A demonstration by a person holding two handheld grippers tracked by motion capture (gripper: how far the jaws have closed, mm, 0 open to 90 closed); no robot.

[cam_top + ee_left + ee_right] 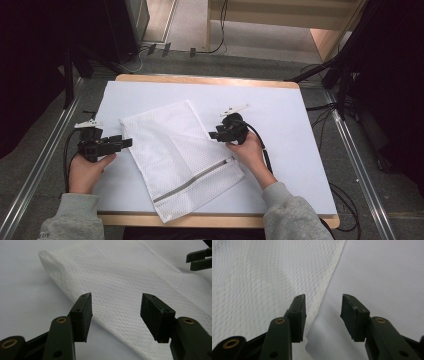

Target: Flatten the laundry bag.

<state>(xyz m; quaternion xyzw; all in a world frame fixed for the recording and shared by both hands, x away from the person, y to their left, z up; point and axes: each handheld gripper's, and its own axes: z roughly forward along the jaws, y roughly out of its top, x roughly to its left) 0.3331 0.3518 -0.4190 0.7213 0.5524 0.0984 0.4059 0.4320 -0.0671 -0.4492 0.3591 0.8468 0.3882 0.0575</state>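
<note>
So the white mesh laundry bag with a zipper (179,157) was lying flat and slanted across the middle of the white worktop (280,107), zipper end down toward the lower centre of the high view. The left gripper (126,142) sat at the bag's left edge, left of centre in the frame, jaws spread with nothing between them, the mesh edge just ahead in its own view. The right gripper (215,135) was at the bag's right edge, near centre, jaws also spread wide, straddling the mesh border without pinching it.
</note>
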